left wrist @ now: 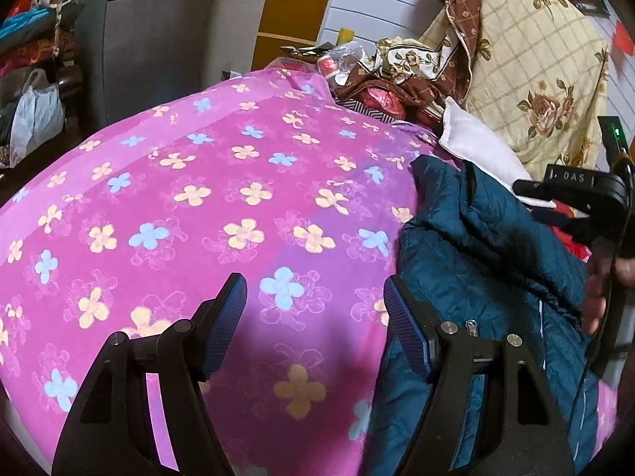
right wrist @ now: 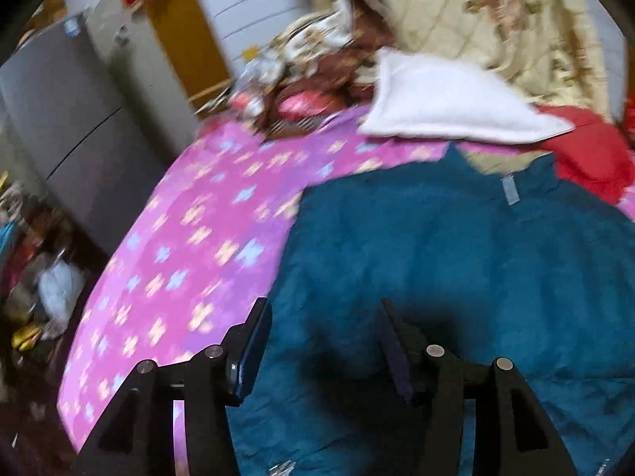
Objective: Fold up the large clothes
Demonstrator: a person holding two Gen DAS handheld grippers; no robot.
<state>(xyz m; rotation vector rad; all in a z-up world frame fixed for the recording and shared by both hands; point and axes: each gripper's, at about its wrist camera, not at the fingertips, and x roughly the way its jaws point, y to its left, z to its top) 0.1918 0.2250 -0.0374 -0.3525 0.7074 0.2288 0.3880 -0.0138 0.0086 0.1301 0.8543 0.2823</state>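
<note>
Lying on the pink flowery bed, the blue jacket looks flat – both claws, left claw and right claw, apart, holding nothing.

White letters "DAS" on black right gripper body, left wrist view.

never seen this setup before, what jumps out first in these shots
The bright pink flowered bedsheet fills most of both views. On its right side lies a teal quilted jacket, spread under the open right gripper. Behind it sit a white pillow and a heaped cream rose-print quilt.
</note>
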